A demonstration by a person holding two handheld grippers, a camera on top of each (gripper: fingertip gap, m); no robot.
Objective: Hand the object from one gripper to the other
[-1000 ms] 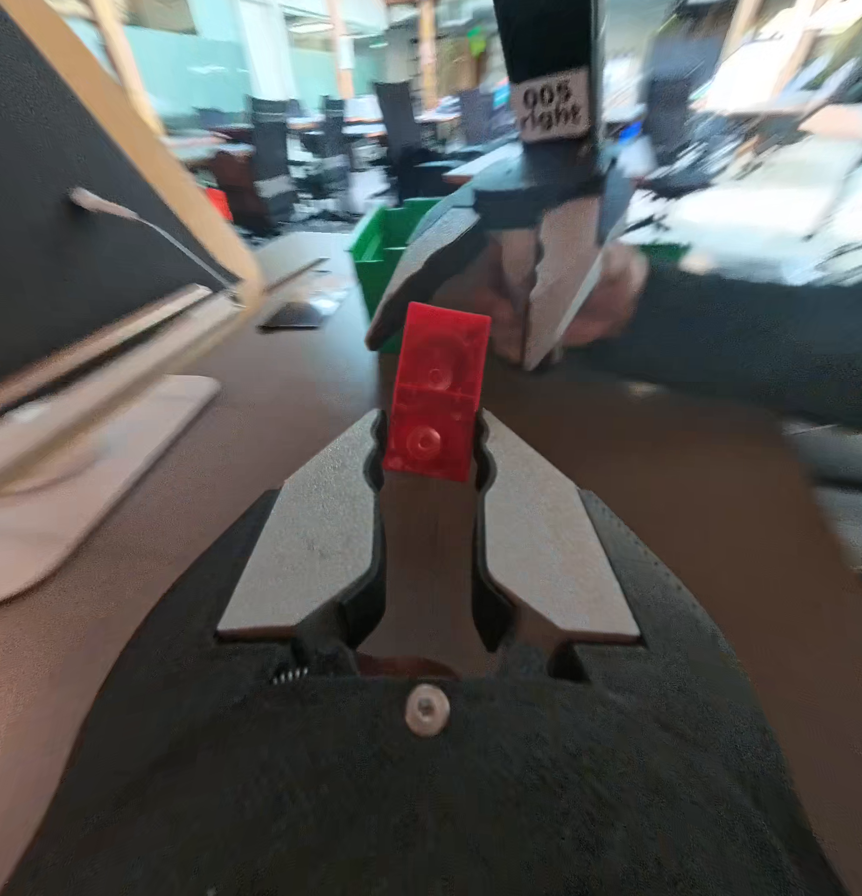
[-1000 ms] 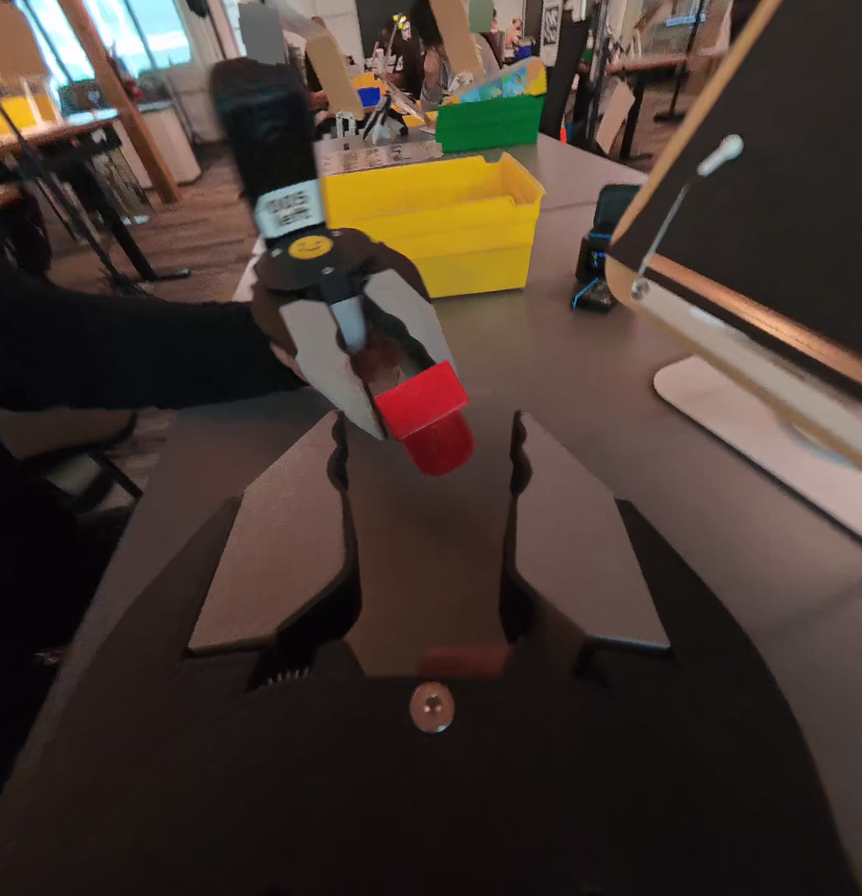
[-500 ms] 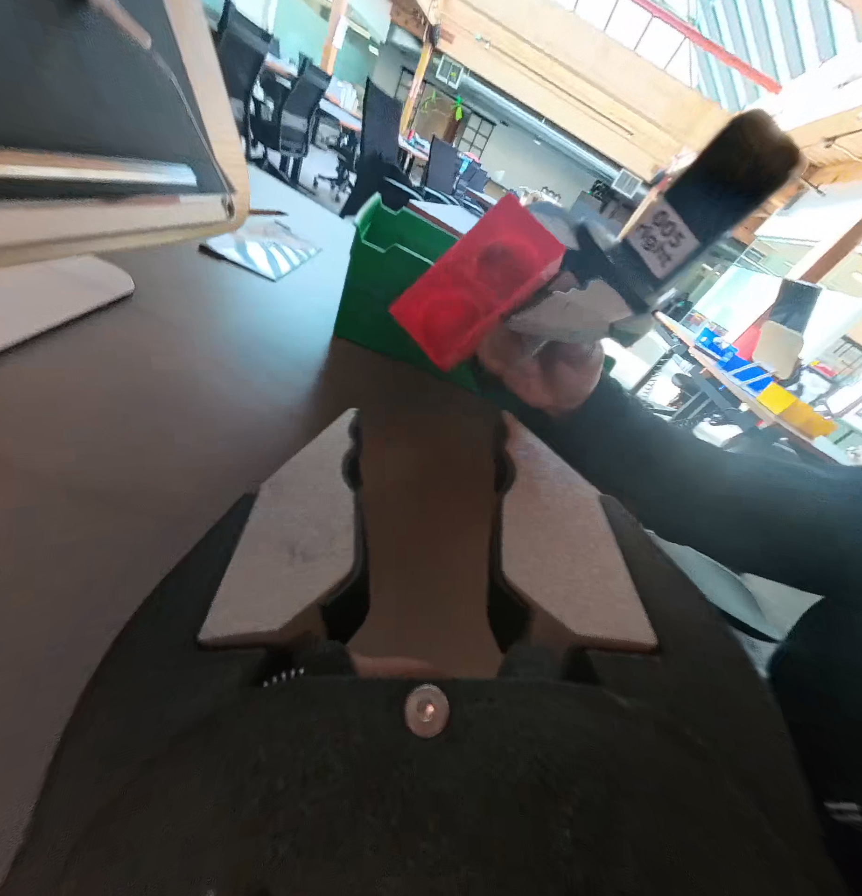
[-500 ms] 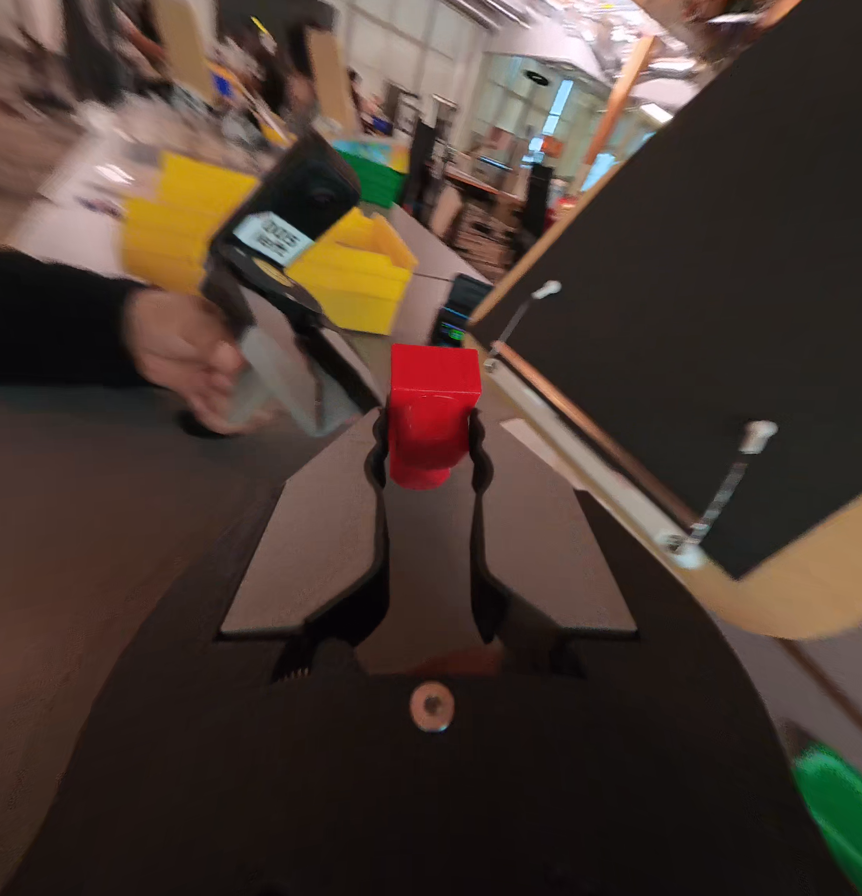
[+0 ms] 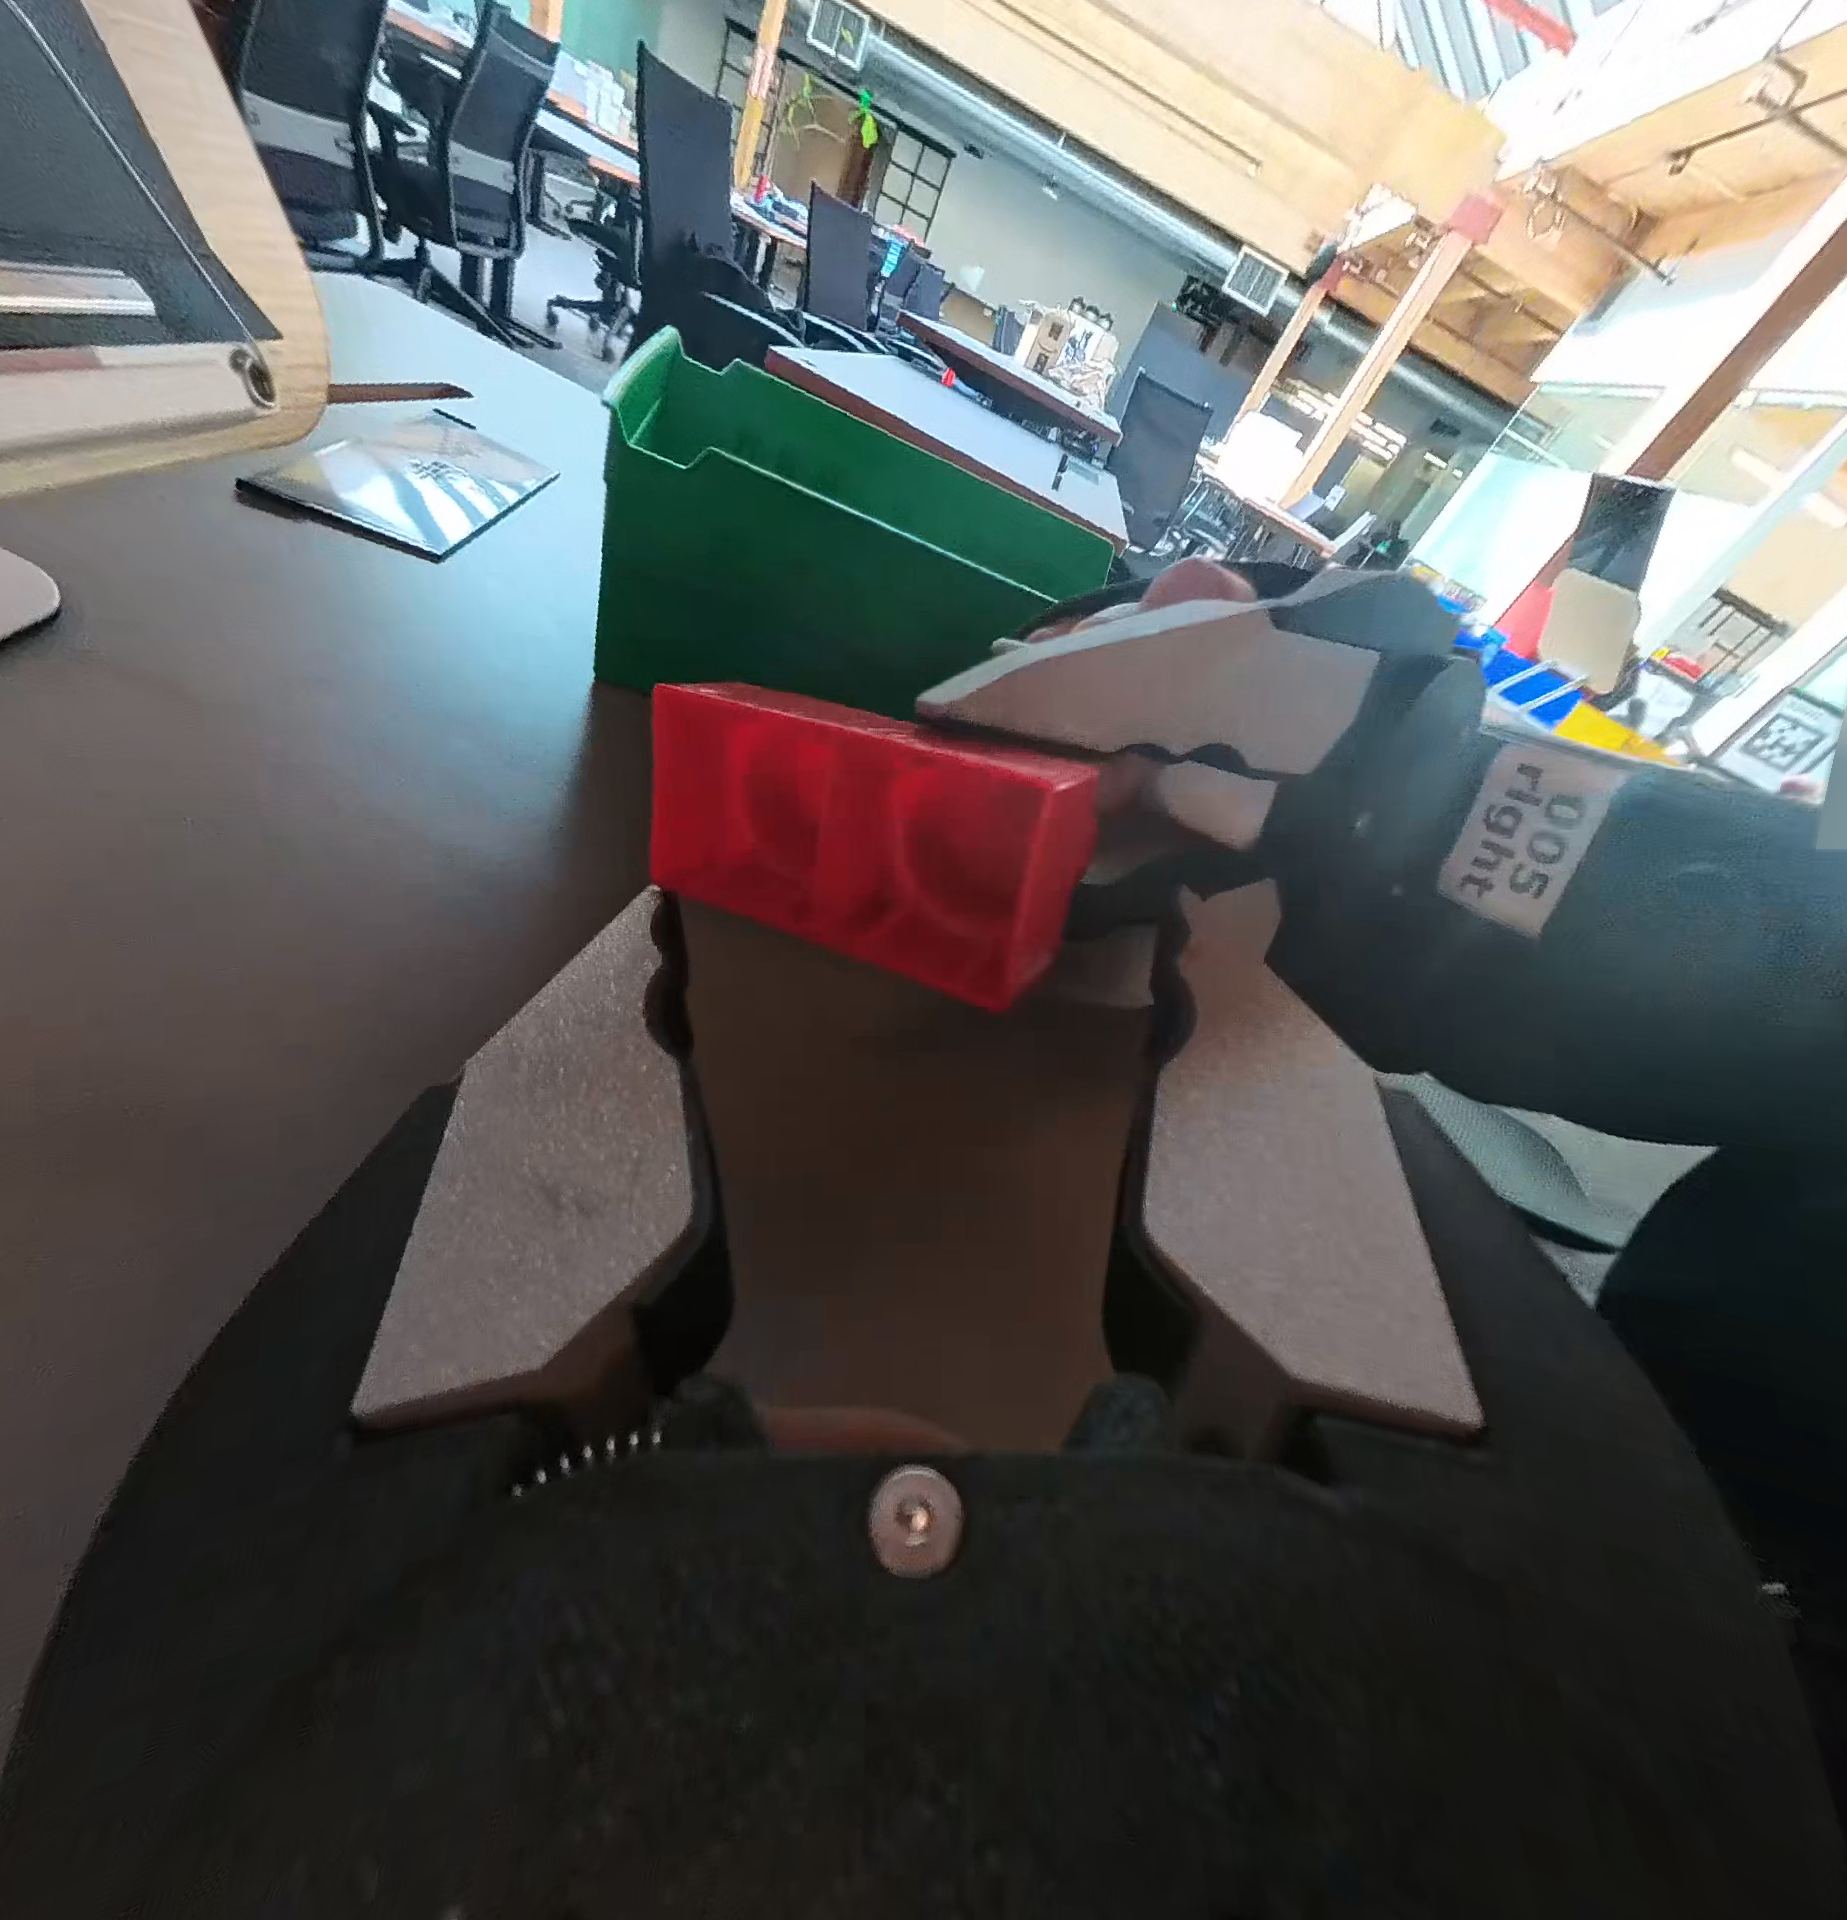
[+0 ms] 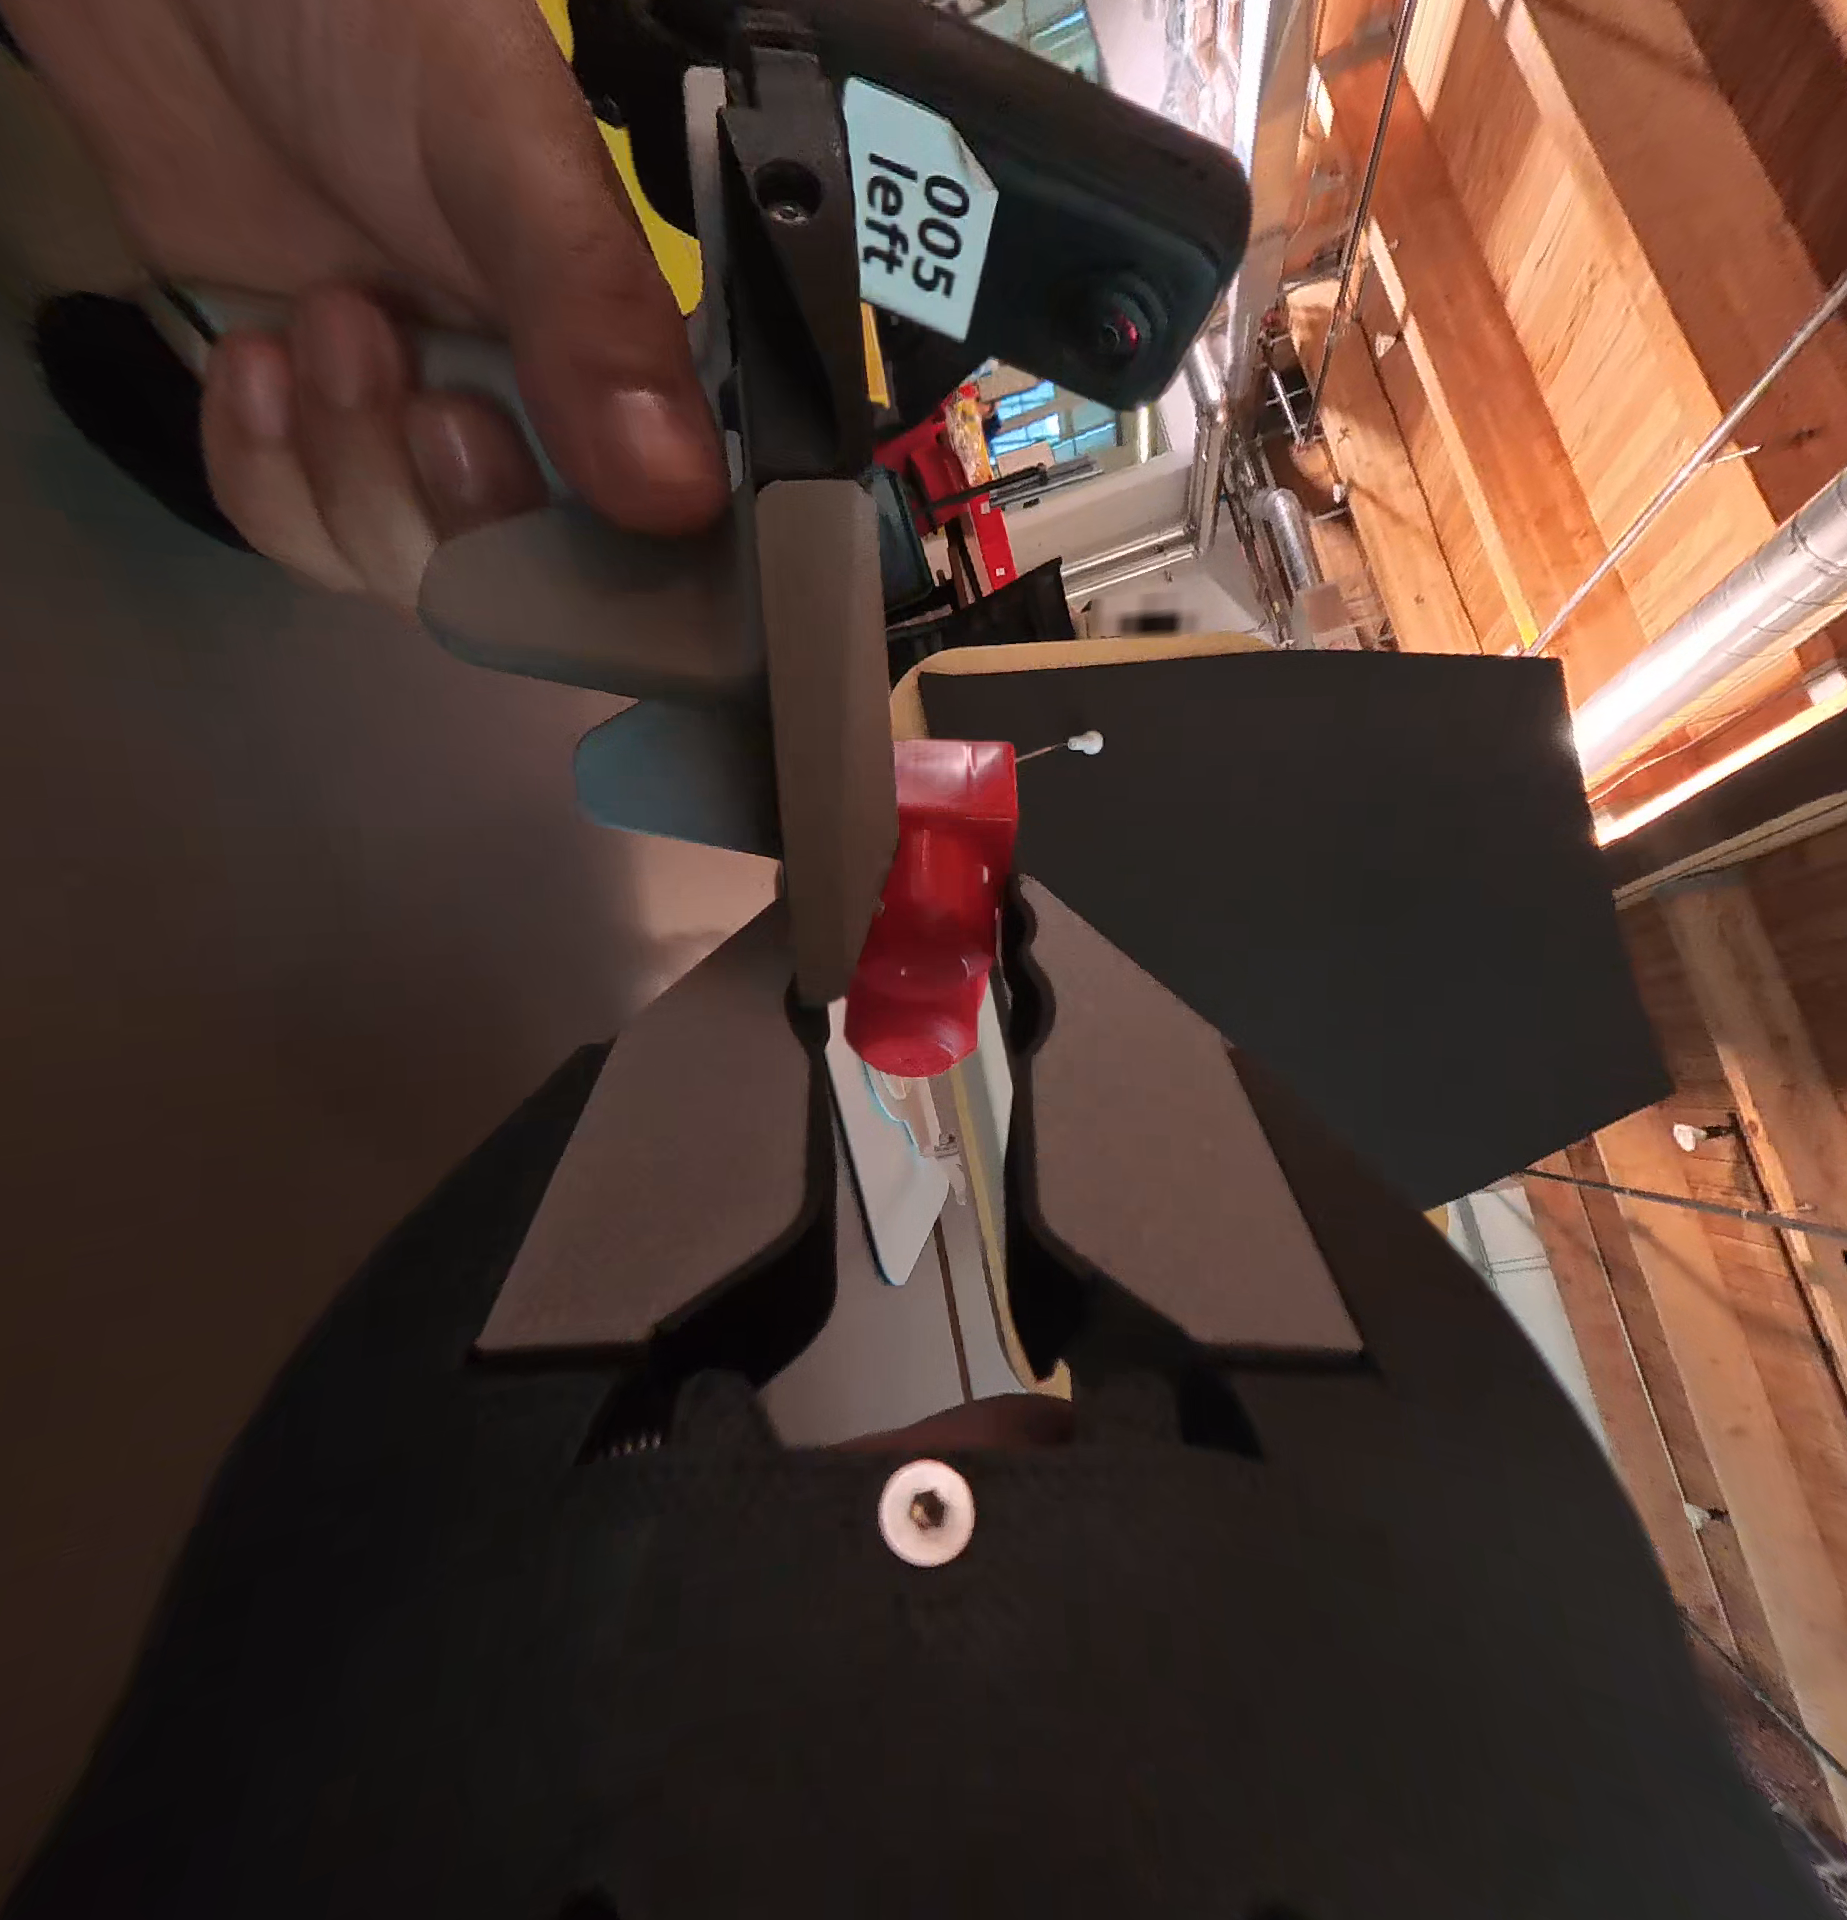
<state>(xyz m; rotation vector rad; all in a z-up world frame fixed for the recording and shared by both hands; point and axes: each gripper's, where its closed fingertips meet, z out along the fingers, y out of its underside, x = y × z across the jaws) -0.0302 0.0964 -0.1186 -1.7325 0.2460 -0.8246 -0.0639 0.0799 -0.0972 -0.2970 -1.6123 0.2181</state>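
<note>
- Half a second ago the red brick (image 5: 865,844) was held up and off to the side of the left gripper (image 5: 914,971), tilted, above the green bin; now it lies level, right across the tips of that gripper's fingers. A second ago the left gripper was the one pinching it.
- The right gripper (image 6: 908,940) has rolled onto its side: in its own view the table runs down the left edge and the ceiling beams down the right.
- In the right wrist view the brick sits clamped between the right gripper's fingertips, one round stud pointing back toward the camera.
- In the left wrist view the right gripper (image 5: 1116,764) comes in from the right, its fingers closed over the brick's far end, with a dark sleeve (image 5: 1677,935) behind it.
- The left gripper's fingers are spread wide, with dark table (image 5: 223,831) showing between them. The brick's hollow underside faces this camera and spans most of the gap at the tips.
- From the right wrist view, one left finger (image 6: 825,727) lies just beside the brick's side; whether it touches cannot be told.
- A hand (image 6: 379,260) grips the left gripper's handle at upper left in that view.
- The green bin (image 5: 794,551) stands on the table behind the brick, with a monitor foot (image 5: 5,603) far left.
</note>
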